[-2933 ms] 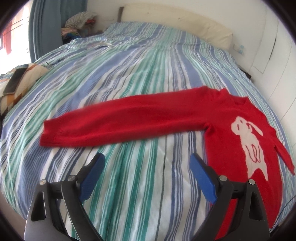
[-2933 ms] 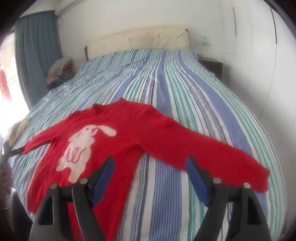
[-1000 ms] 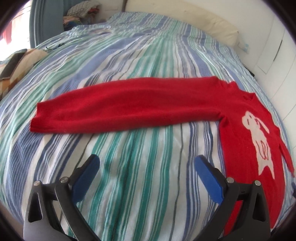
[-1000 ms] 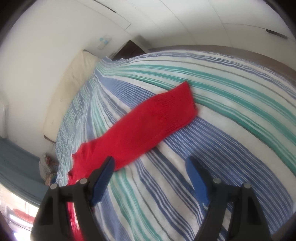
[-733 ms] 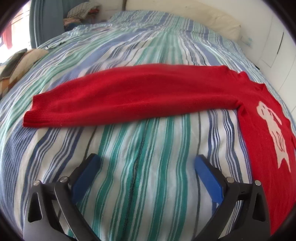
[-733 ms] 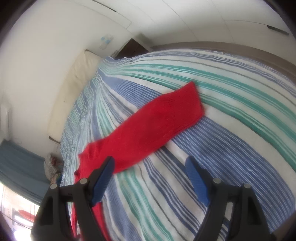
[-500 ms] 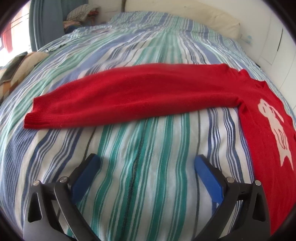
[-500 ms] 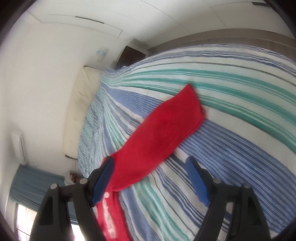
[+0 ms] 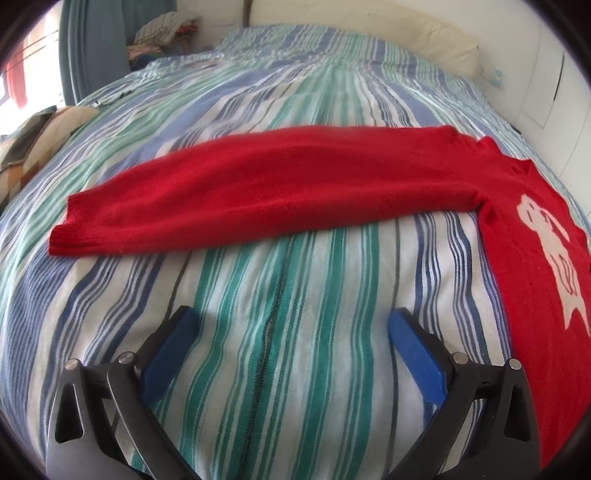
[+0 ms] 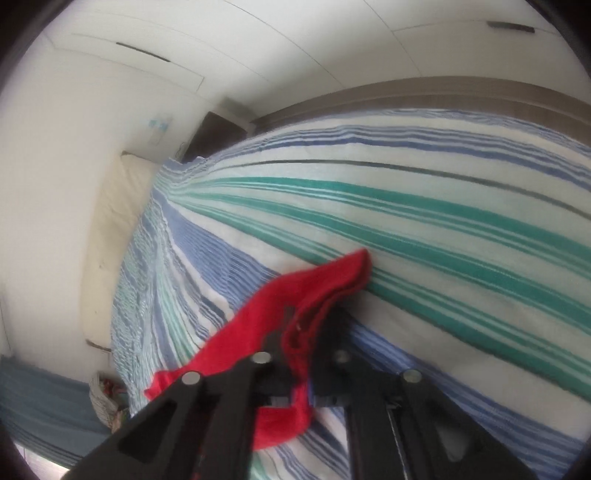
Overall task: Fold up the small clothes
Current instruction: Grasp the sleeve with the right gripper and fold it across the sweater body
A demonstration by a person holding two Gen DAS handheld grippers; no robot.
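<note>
A small red sweater (image 9: pixel 280 192) with a white animal figure (image 9: pixel 554 254) lies flat on the striped bedspread (image 9: pixel 280 332). In the left wrist view one long sleeve stretches left, its cuff (image 9: pixel 66 232) at the far left. My left gripper (image 9: pixel 291 332) is open and empty, low over the bedspread in front of that sleeve. In the right wrist view my right gripper (image 10: pixel 306 332) is shut on the other sleeve's cuff (image 10: pixel 332 280), which bunches up between the jaws and lifts off the bed.
A cream headboard (image 9: pixel 417 29) runs along the far end of the bed. A pile of clothes (image 9: pixel 162 33) sits at the back left by a blue curtain (image 9: pixel 92 48). A patterned cushion (image 9: pixel 22 147) lies at the left edge. White cupboards (image 10: pixel 332 48) stand beside the bed.
My right gripper has come down on the sleeve cuff and shut on it; it was open above the sleeve before. My left gripper has stayed open and moved closer to its sleeve.
</note>
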